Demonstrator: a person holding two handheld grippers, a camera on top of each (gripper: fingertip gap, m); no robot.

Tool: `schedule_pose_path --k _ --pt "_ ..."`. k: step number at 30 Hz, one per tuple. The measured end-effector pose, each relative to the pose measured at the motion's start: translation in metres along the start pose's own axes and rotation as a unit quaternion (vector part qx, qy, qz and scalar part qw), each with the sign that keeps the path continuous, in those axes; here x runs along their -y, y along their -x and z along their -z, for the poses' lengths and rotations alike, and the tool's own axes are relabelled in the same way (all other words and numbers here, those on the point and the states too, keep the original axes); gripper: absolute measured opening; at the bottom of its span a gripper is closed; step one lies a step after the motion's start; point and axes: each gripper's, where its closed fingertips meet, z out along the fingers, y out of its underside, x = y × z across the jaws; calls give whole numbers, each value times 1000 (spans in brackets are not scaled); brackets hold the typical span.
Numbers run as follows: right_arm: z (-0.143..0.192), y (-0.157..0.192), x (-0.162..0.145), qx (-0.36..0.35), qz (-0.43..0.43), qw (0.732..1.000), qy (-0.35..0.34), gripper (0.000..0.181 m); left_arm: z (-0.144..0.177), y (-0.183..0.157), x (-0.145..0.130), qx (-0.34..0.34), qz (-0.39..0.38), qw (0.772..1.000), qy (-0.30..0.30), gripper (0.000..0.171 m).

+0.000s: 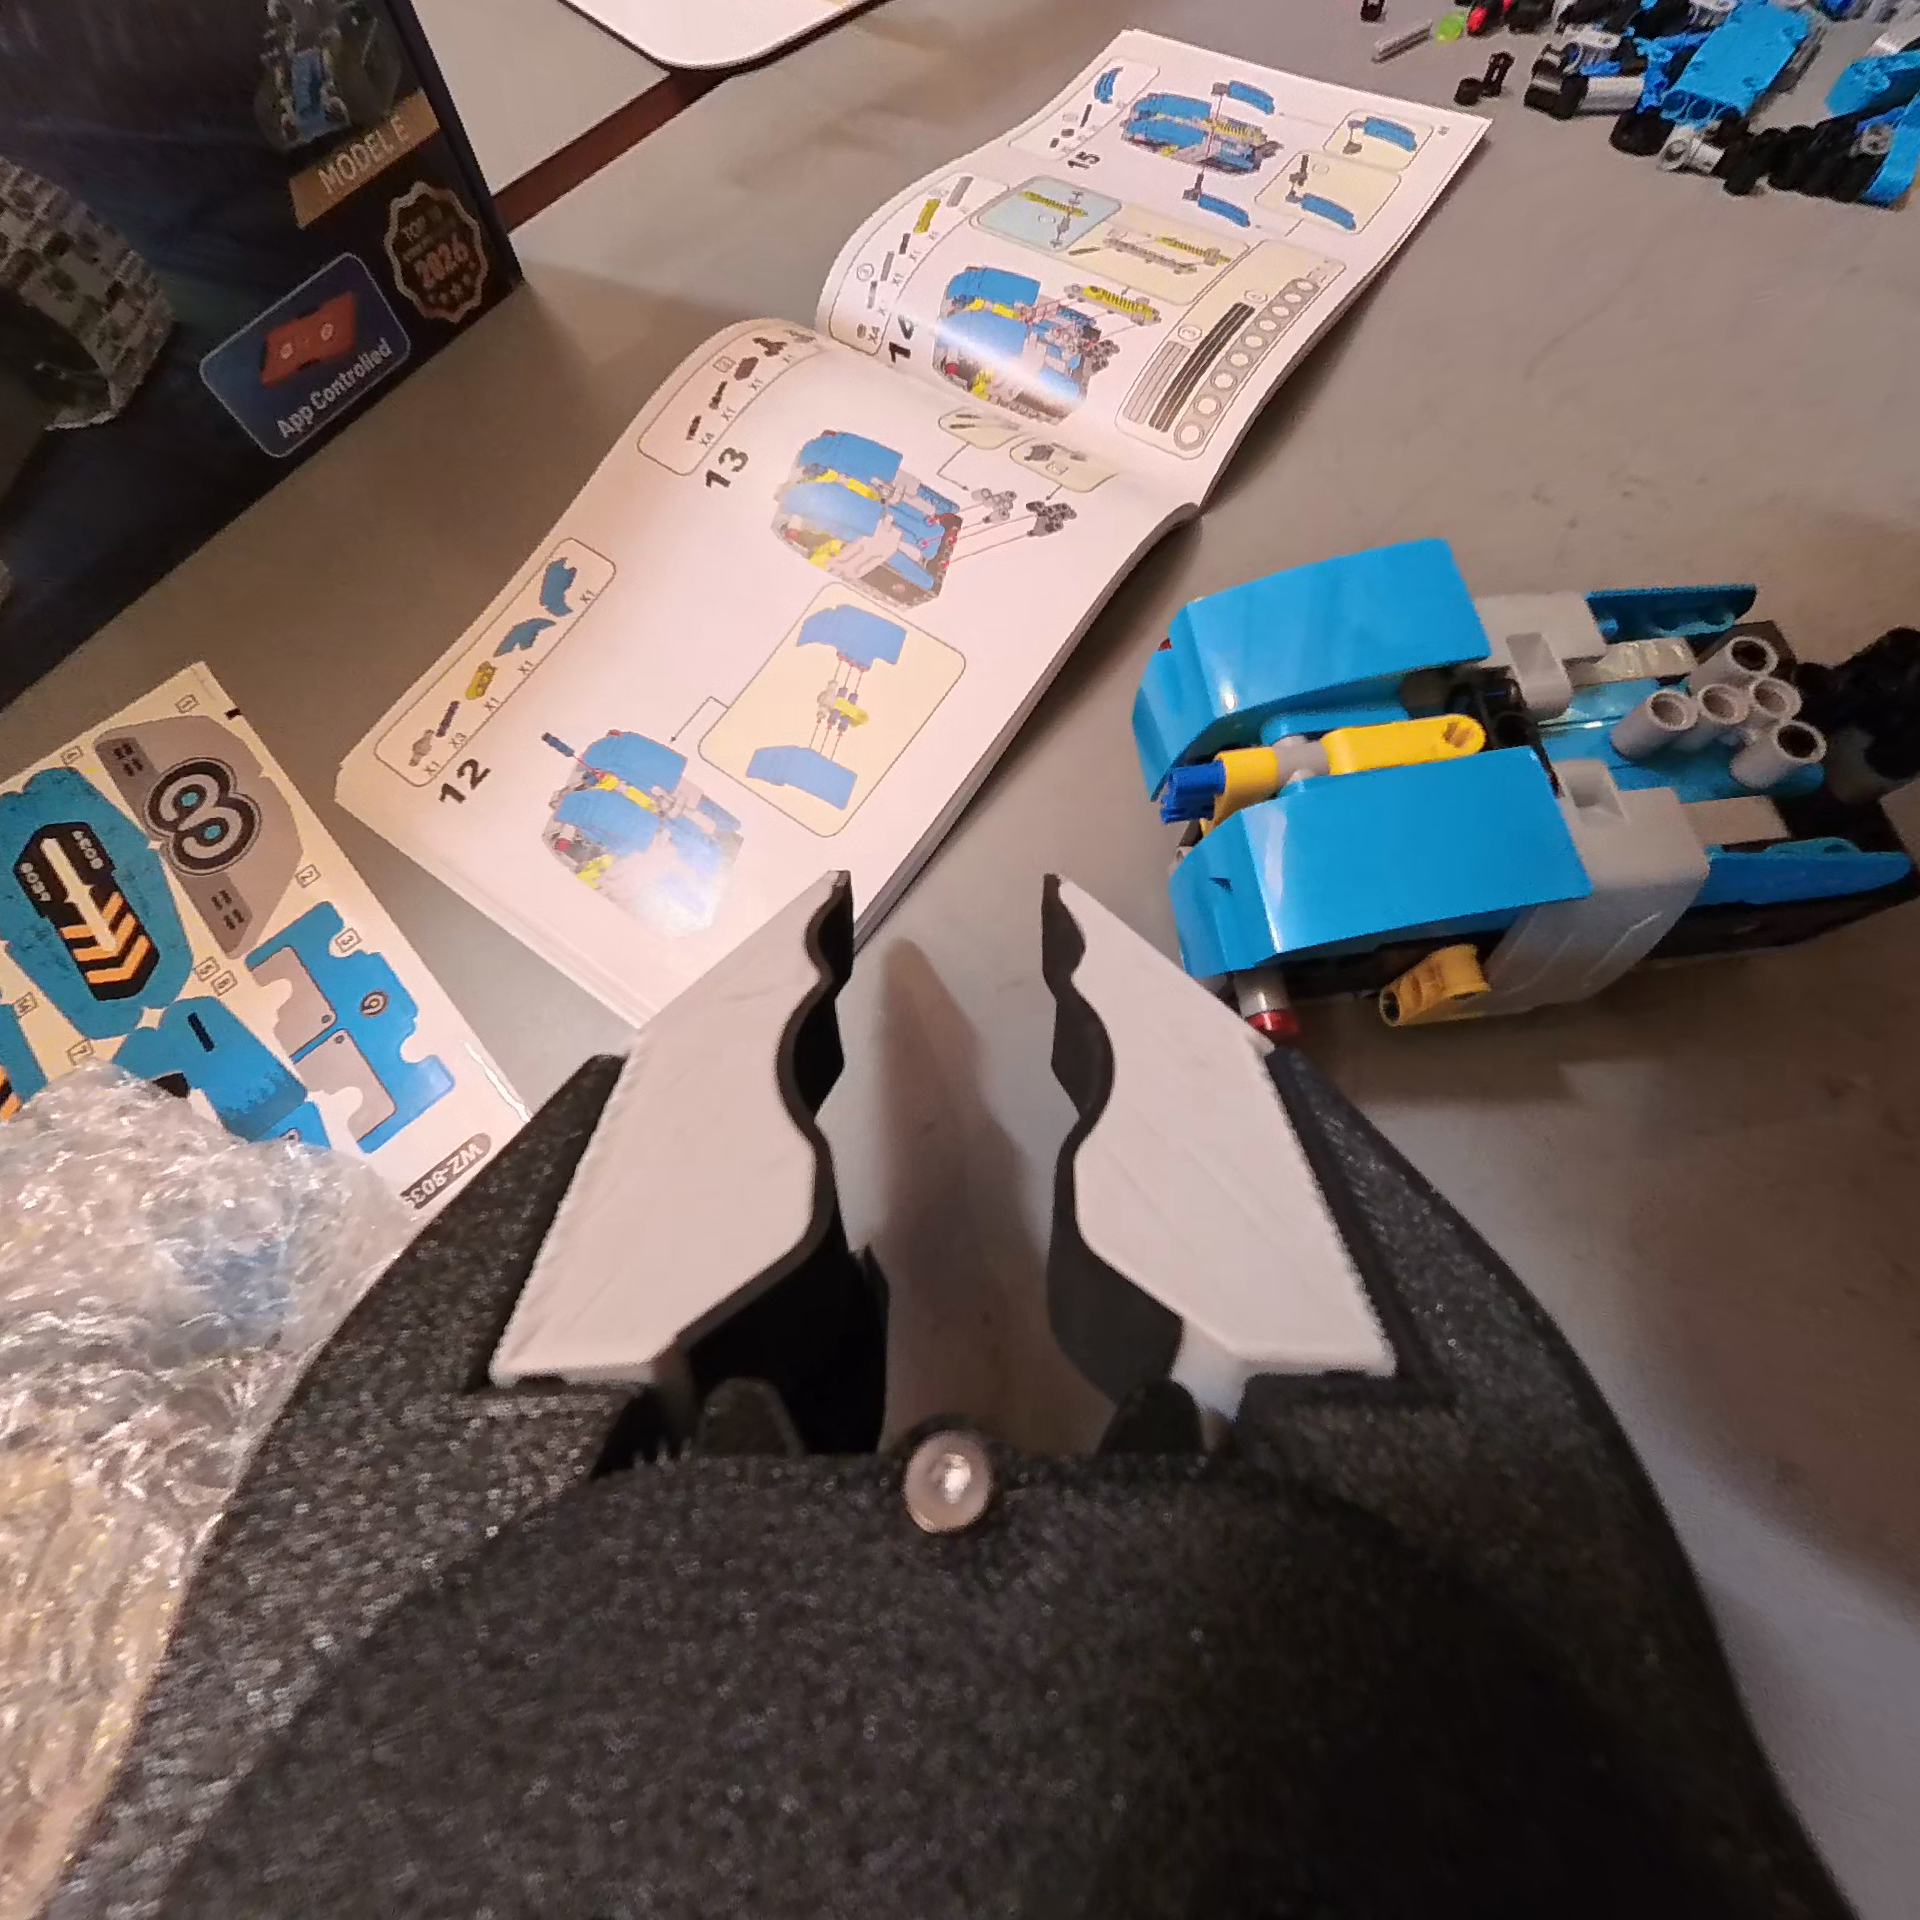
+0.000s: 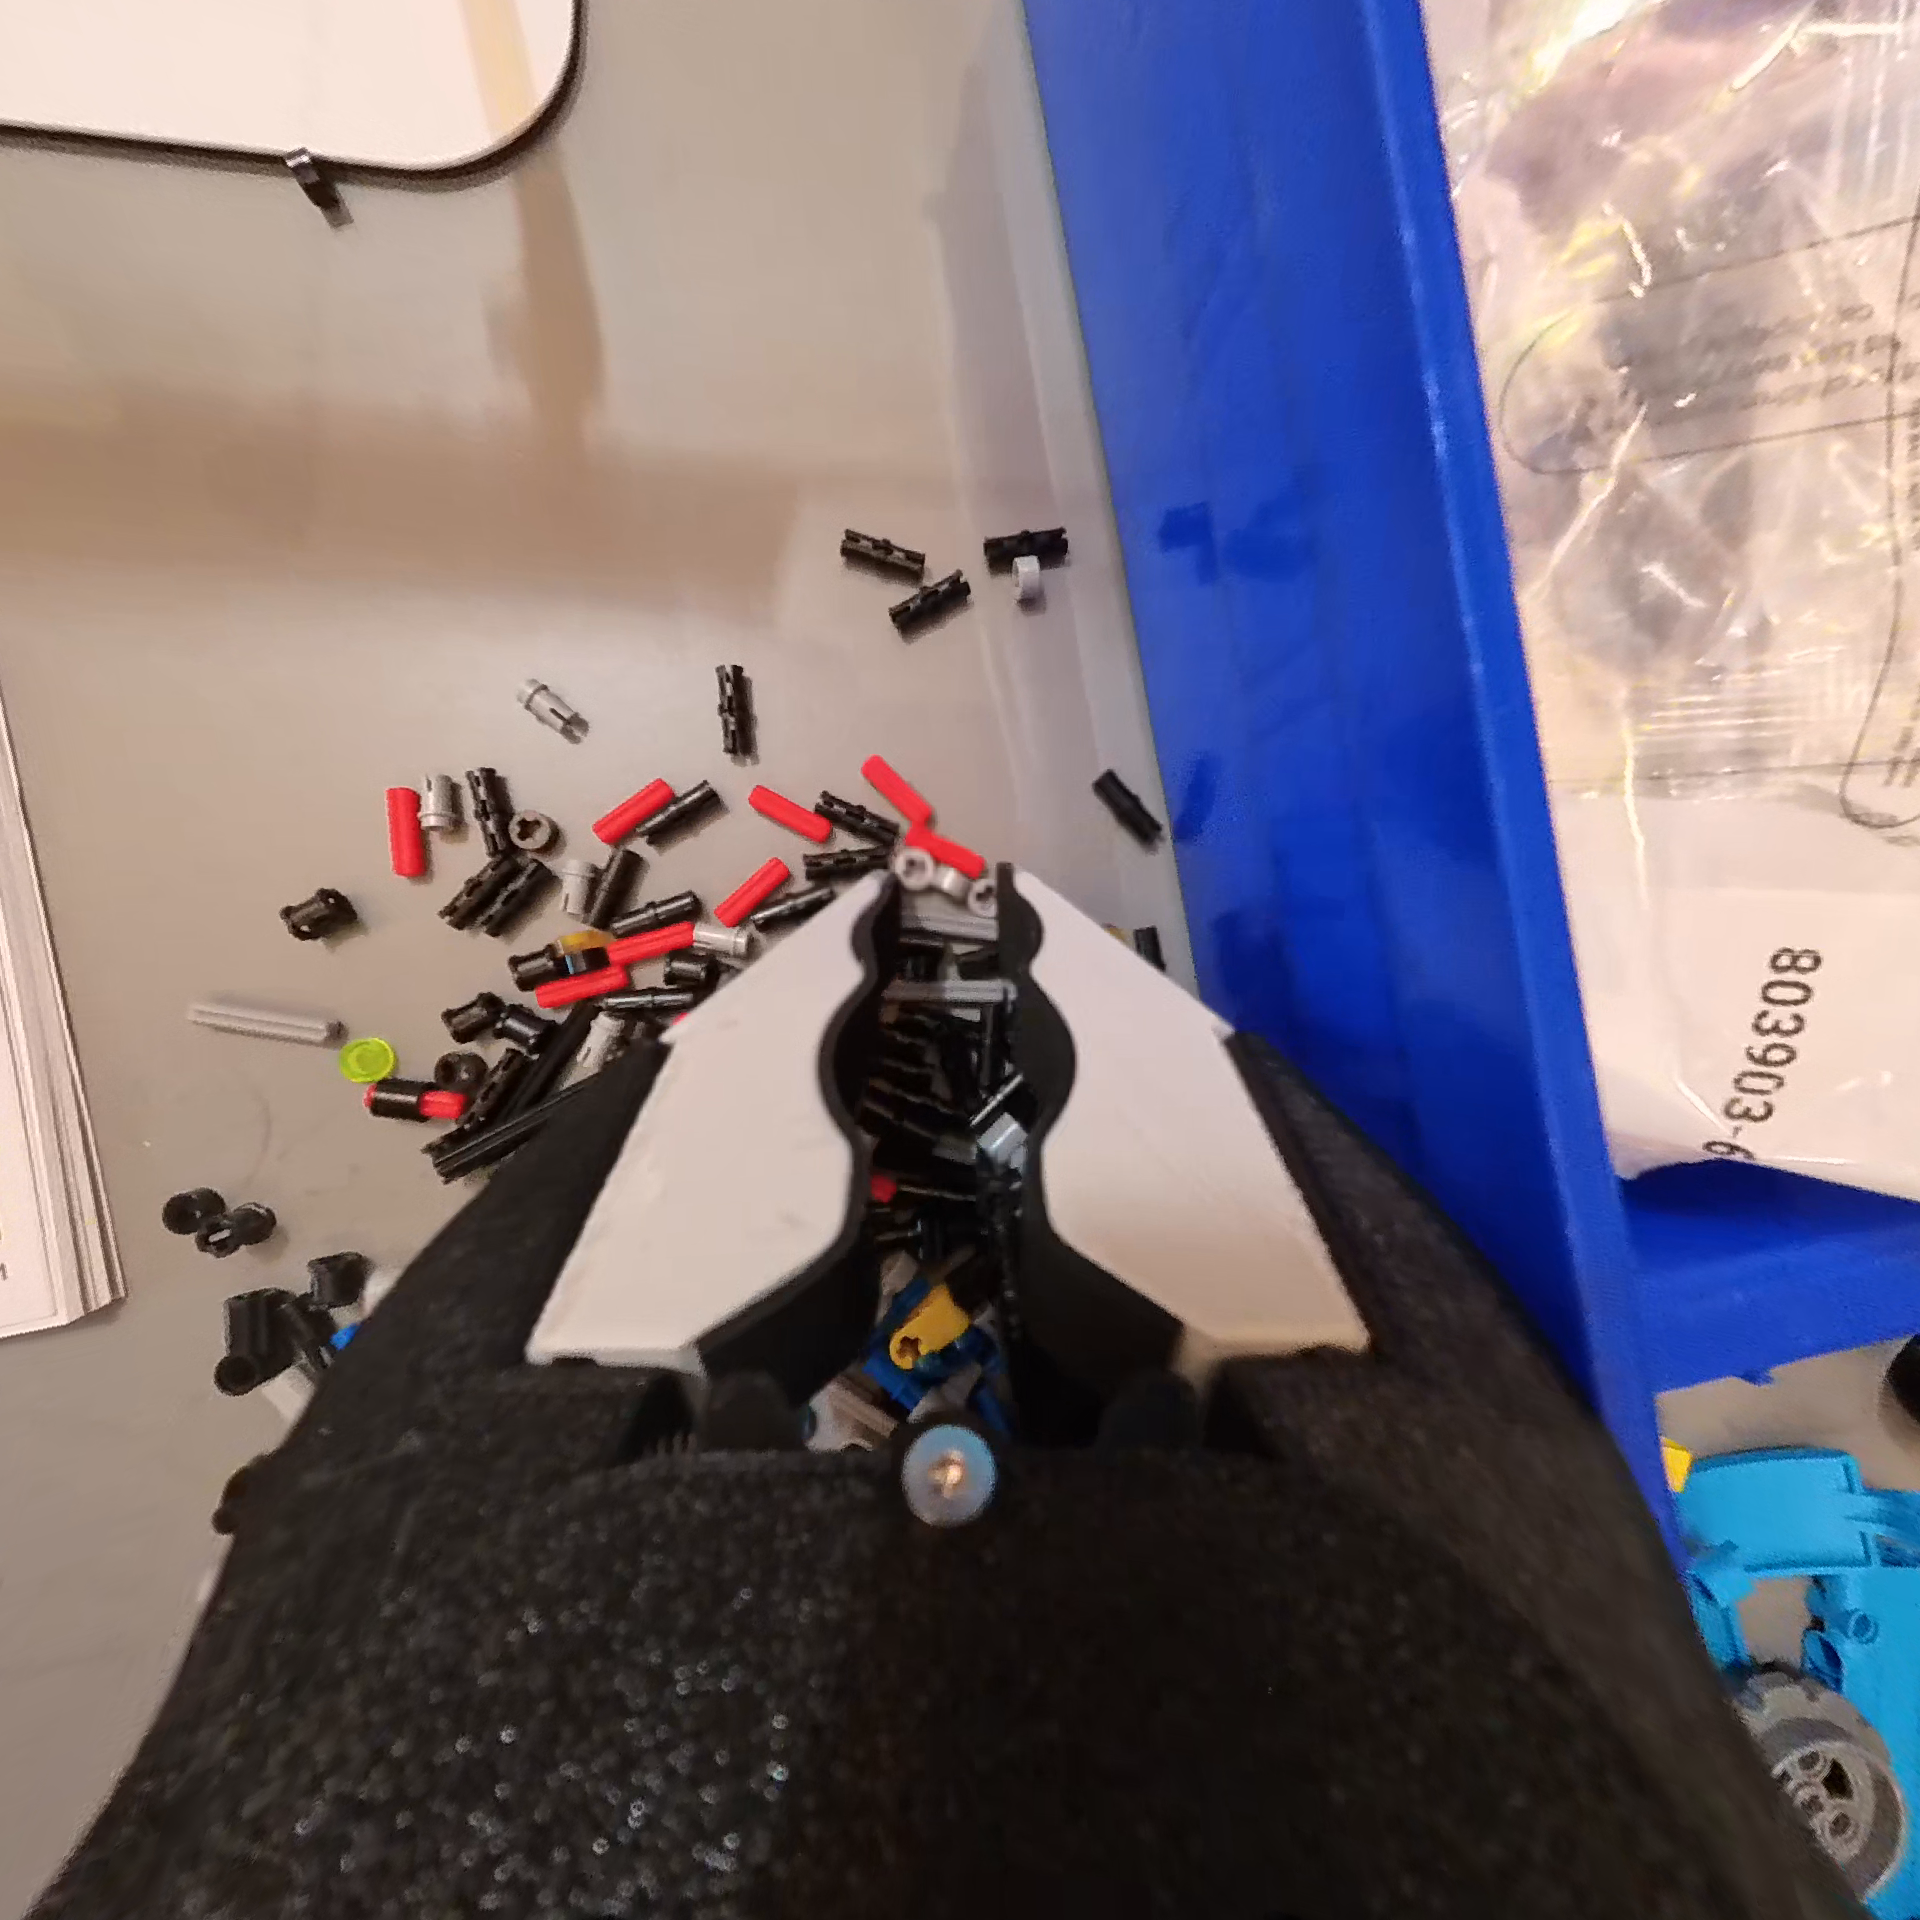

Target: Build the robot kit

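L wrist view: left gripper [image 1: 945,914] hangs over the grey table [image 1: 1558,1299] w/ jaws apart, nothing between them, tips just short of the open instruction booklet [image 1: 831,540]. Right of the tips sits a part-built blue model [image 1: 1455,790], yellow and grey bits showing, apart from the gripper. Sticker sheet [image 1: 208,935] lies to the left, bubble wrap [image 1: 125,1299] in the lower-left corner, dark product box [image 1: 239,260] upper left, a heap of loose blue and black parts [image 1: 1714,94] far at top right. None of that booklet, box or sheets detail shows in the other view beyond a page edge. R wrist view: right gripper [image 2: 945,883] has tips nearly together, pinching a small grey connector piece [image 2: 940,878]. It hovers above a scatter of black and red pins [image 2: 644,935] on the table, next to a blue bin [image 2: 1299,623] holding clear plastic bags [image 2: 1714,416]. Only here: a lime round stud [image 2: 369,1060], a grey axle [image 2: 265,1018], and a blue wheeled piece [image 2: 1787,1621] at bottom right.
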Motion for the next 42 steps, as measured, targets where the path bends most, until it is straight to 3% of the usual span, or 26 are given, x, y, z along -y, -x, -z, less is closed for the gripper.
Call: schedule_pose_path --k 3,9,13,19,21,24,31,36,42 --pt "0 2 0 11 -1 1000 1 5 0 0 0 0 0 1000 0 36" --pt "5 8 0 29 16 999 2 0 0 0 0 2 -4 1000 1 36" --pt "25 14 7 41 37 998 -26 0 0 -1 0 2 -4 1000 2 37" --pt "46 36 11 125 55 989 -54 0 -1 -1 -1 4 -10 1000 5 37" --pt "38 22 12 84 54 993 -56 0 -1 -1 -2 5 -13 1000 7 38" --pt "21 10 10 34 50 997 -39 29 -1 -2 -2 6 -15 1000 8 38" --pt "7 6 2 27 5 1000 -7 23 -1 -1 -2 6 -14 1000 7 38" --pt "1 10 -3 46 2 999 8 7 -1 -1 -2 7 -15 1000 7 38" --pt "3 14 -3 63 11 998 9 7 -2 -2 -2 8 -17 1000 8 38"
